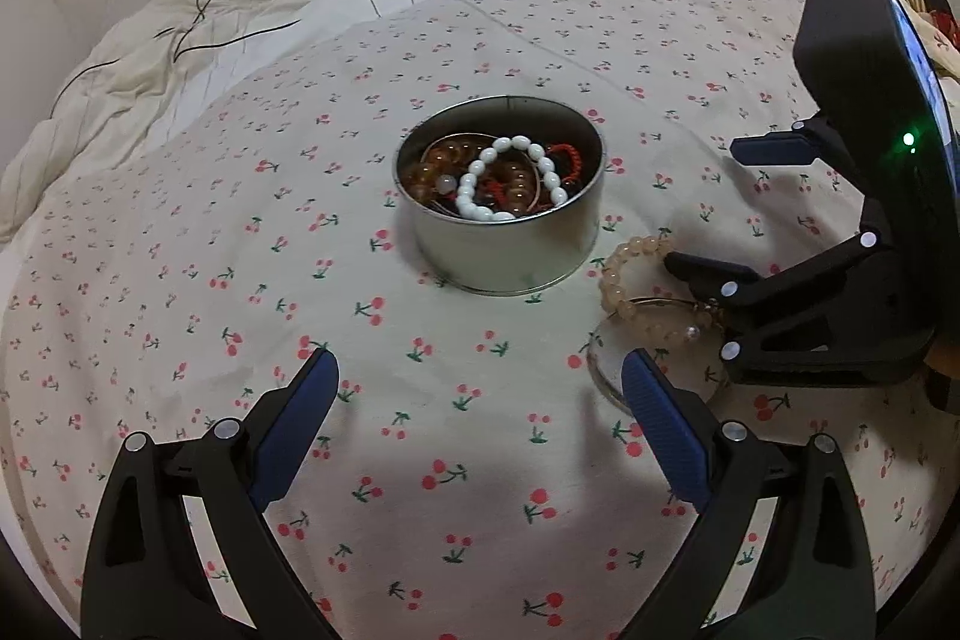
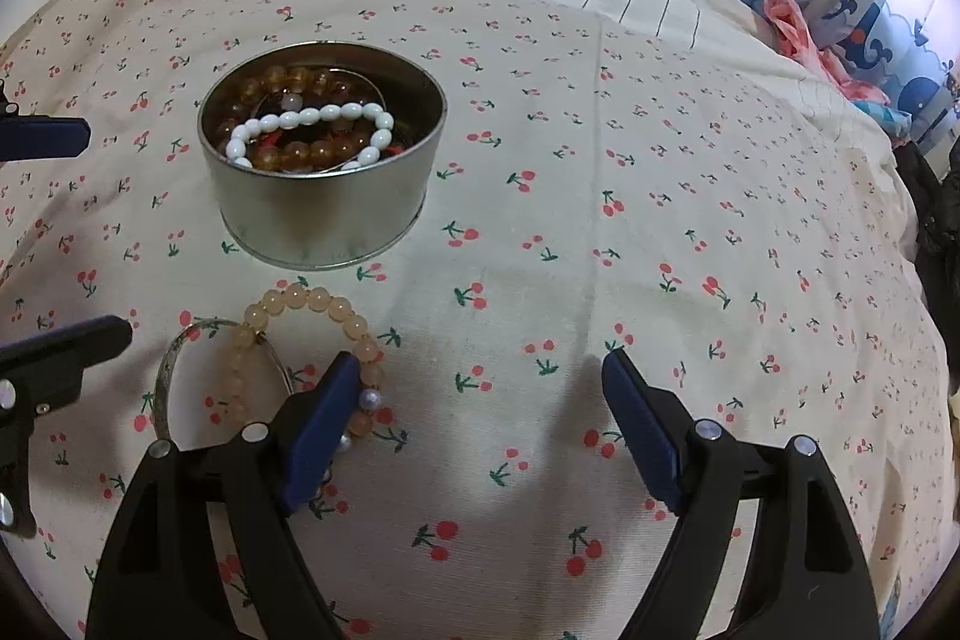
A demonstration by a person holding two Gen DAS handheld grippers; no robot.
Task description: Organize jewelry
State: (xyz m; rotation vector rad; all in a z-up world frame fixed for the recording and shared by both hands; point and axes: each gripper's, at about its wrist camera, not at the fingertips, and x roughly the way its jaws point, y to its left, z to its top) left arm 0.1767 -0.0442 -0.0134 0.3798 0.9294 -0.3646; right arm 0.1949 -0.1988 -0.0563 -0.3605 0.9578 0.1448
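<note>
Both claws (image 1: 480, 370) (image 2: 474, 370) apart and empty, round tin (image 1: 498, 244) holding white bead bracelet (image 1: 510, 178), amber beads (image 2: 288, 82)

Clear: I see bare cherry-print sheet (image 2: 600, 196) right of round silver metal tin (image 2: 324, 214) | Blocked: pale peach bead bracelet (image 2: 336, 307) and thin silver bangle (image 2: 165, 370) just before tin

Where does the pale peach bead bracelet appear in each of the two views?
Left wrist view: pale peach bead bracelet lies right of centre on the cherry sheet, right of the metal tin.
Right wrist view: bracelet lies lower left, below the tin.
Shared landmark: the tin.
</note>
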